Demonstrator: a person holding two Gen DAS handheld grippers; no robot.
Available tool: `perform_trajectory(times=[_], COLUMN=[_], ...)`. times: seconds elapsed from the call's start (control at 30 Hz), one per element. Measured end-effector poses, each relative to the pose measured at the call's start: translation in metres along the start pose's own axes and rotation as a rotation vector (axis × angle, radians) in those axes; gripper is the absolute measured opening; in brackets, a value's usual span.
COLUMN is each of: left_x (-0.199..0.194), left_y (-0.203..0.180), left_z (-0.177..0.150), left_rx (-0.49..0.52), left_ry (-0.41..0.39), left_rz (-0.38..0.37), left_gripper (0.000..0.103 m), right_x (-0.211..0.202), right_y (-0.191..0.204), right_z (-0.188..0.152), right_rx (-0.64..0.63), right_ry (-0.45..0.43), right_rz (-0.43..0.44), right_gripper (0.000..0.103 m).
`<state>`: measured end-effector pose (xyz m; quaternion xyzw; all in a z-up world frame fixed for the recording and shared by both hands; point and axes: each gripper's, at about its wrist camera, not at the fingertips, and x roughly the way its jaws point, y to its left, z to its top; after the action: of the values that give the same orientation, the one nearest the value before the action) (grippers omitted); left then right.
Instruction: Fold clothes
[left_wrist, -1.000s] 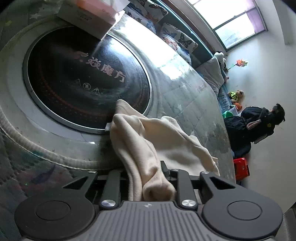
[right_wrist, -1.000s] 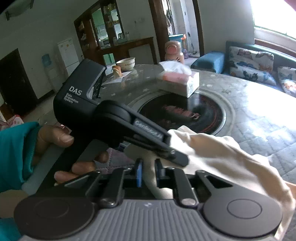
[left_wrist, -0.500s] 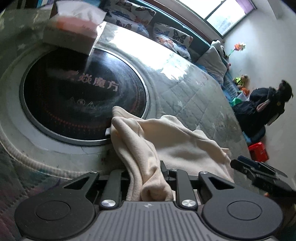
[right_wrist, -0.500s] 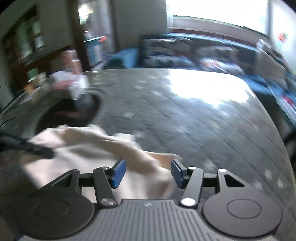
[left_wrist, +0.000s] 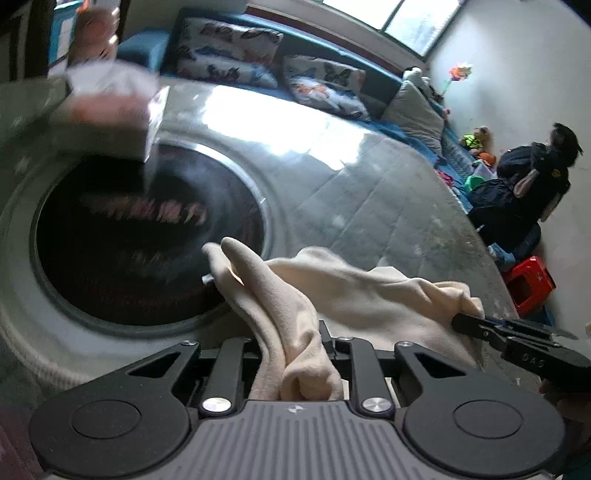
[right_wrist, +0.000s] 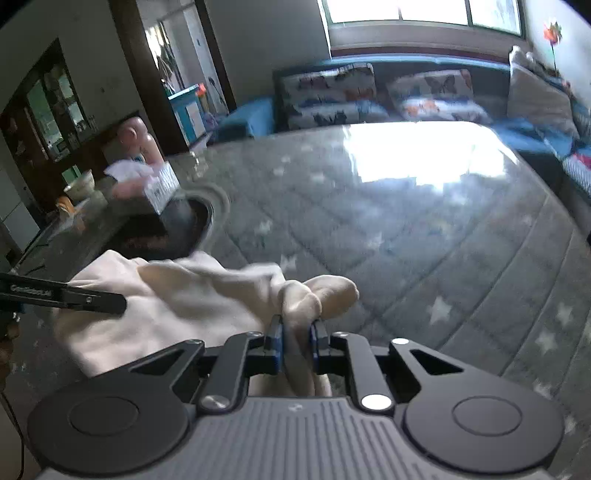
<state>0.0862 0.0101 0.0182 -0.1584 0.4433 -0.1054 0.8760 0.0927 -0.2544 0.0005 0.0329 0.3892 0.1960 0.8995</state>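
Here both tongs grip one cream garment (left_wrist: 369, 295), which lies bunched on the grey quilted bench (left_wrist: 332, 177) beside a round black inset (left_wrist: 147, 236).

Left wrist view: left tongs (left_wrist: 291, 354) closed on a thick fold of the garment; the cloth fills the gap and covers the pads, so the contact itself is hidden. From there the fabric runs to the right, where the tip of the right tongs (left_wrist: 476, 326) meets its far edge. Only this view shows a person (left_wrist: 532, 192) in dark clothes sitting by the wall, a red stool (left_wrist: 528, 286) near them, and the whole of the black inset. The lettering on the inset is smeared by motion and unreadable. A tissue box (left_wrist: 110, 114) sits at the inset's far rim, blurred.

Right wrist view: right tongs (right_wrist: 297, 345) have just been closing and now pinch a rolled bunch of the garment (right_wrist: 177, 295) between the blue pads (right_wrist: 275, 343); a knot of cloth bulges just past the tips. The left tongs (right_wrist: 114, 299) enter from the left edge, the body cut off, the tip lying on the cloth. Only this view shows a doorway with cabinets, a bowl (right_wrist: 79, 182) and a pink figure (right_wrist: 135, 134) behind the tissue box (right_wrist: 147, 181). The inset is mostly hidden here by the box and the garment.

Both views: sofa with butterfly cushions (right_wrist: 328, 96) past the bench, window above. The garment's type cannot be told; its near part is cut off behind each tongs' body.
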Motion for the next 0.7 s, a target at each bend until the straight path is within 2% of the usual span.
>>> perform_trajectory(times=[0.13,0.37,0.7], left_x=[0.004,0.027,0.083], left_y=[-0.024,-0.074,-0.136], left_z=[0.019,0.05,0.082], left_rx=[0.051,0.114,0.166], left_ry=[-0.016,-0.027,-0.01], left_rz=[-0.013,-0.057,-0.109], left_gripper=[0.019,0.02,0.02], right_x=[-0.026,-0.056,-0.063], right_y=[-0.003,-0.024,-0.086], right_z=[0.019,0.052,0.087], right_rx=[-0.034,-0.062,-0.04], right_ry=[-0.067,-0.153,-0.179], right_rz=[-0.028,-0.134,-0.308], right_gripper=[0.012,0.012,0.012])
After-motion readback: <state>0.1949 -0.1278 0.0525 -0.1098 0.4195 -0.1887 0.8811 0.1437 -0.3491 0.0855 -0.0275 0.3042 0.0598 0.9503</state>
